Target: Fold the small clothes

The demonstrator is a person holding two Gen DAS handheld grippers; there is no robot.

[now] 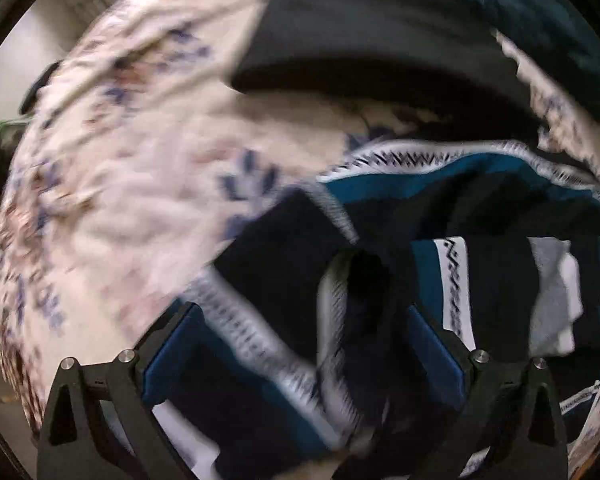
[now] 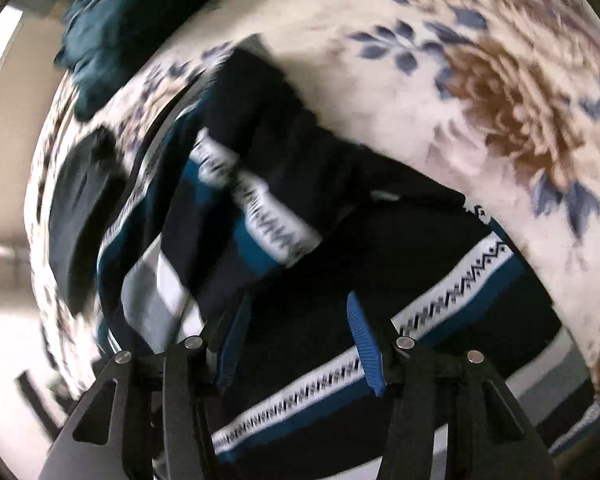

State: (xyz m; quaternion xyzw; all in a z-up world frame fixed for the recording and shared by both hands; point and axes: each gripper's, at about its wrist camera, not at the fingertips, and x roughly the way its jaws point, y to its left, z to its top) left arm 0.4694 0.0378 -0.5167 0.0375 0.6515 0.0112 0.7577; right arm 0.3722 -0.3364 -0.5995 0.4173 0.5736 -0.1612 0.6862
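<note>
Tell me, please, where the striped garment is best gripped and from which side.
Probably the white patterned band along the edge of the striped garment, taken from above. The garment lies rumpled on the floral blanket, and its edge is raised in folds, so a finger may slip under it.

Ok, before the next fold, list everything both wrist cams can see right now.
patterned garment: one, navy and teal with white zigzag bands, crumpled on the blanket under both grippers.
floral blanket: one, cream with blue and brown flowers, covering the work surface.
black garment: one, black, lying flat beyond the patterned one.
dark teal cloth: one, bunched at the blanket's far edge.
left gripper: blue pads apart, fabric between them, grip unclear in the blur.
right gripper: blue pads apart, above the garment, pressing on nothing.
</note>
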